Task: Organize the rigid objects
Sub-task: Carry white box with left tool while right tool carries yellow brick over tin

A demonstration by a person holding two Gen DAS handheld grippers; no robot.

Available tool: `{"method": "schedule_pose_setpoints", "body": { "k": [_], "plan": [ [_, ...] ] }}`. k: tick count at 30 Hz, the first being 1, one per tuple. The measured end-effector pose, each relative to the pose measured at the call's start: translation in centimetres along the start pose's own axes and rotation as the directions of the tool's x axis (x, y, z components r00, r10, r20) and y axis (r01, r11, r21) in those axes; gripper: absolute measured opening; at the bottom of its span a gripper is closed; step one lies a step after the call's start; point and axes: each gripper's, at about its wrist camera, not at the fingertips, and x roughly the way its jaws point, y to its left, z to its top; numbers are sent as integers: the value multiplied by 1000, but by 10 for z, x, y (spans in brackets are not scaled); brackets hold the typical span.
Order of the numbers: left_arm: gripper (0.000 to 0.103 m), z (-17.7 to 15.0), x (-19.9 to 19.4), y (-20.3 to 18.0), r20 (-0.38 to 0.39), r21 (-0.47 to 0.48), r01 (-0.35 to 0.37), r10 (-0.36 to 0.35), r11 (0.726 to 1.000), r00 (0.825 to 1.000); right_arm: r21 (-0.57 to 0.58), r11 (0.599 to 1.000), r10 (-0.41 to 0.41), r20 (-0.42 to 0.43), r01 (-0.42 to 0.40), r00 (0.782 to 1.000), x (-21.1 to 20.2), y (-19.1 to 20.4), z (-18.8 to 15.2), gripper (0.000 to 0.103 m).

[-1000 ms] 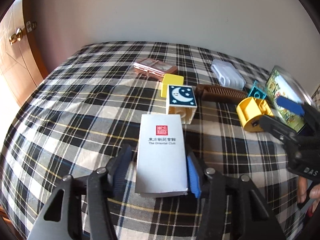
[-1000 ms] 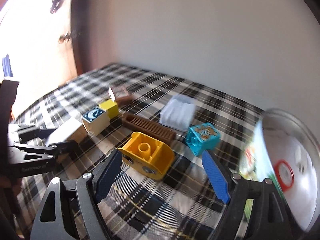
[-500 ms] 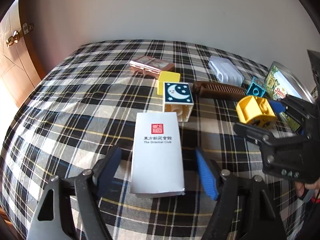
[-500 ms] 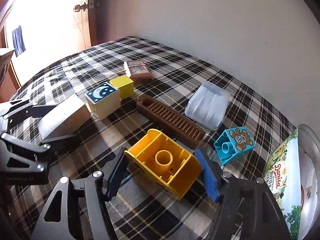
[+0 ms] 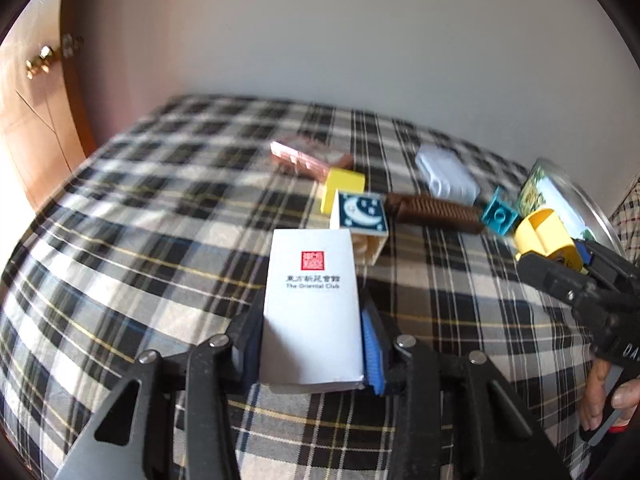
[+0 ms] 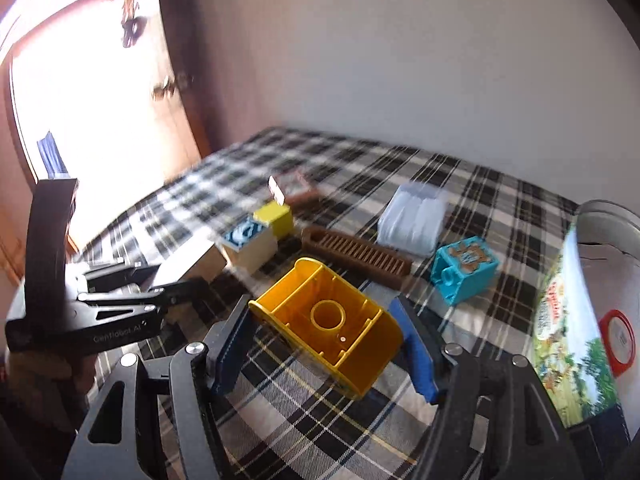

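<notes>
A white card box with a red seal [image 5: 312,292] sits between the blue pads of my left gripper [image 5: 310,344], whose jaws are closing and press on both its long sides. Its far end points toward the moon-print block [image 5: 362,210]. In the right wrist view, my right gripper [image 6: 322,346] is shut on a hollow yellow toy block [image 6: 328,320], tilted above the checked cloth. The left wrist view shows that block [image 5: 544,236] at the right gripper's tips [image 5: 560,254]. The left gripper [image 6: 168,276] and the box [image 6: 192,260] appear at left in the right wrist view.
On the checked cloth [image 5: 140,240] lie a small yellow cube [image 5: 344,188], a brown comb [image 5: 436,208], a teal block [image 5: 500,216], a clear plastic case [image 5: 446,176] and a pink case [image 5: 308,158]. A round printed tin [image 6: 580,320] stands at the right. A wall runs behind.
My left jaws widened, then came in against the white box. My right jaws went from wide open over the yellow block to gripping it, and the block now sits higher and tilted.
</notes>
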Motion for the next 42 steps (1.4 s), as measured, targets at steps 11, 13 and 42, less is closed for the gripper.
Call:
{"method": "schedule_pose_setpoints", "body": {
  "k": [11,13,42],
  "plan": [
    [40,14,-25,-30,241,8,-93,88,996,966,46,995,-101,197,93,975,-39,-10,1,69],
    [40,19,-22,-42,253,40,-87,74,995,965,53,993,-118,220,109,968,-45,-13,-1,69],
    [40,23,-16,-161,275,192,13,-66,981,959,150,936,-350,342,317,872,-109,-67,-22,70]
  ]
}}
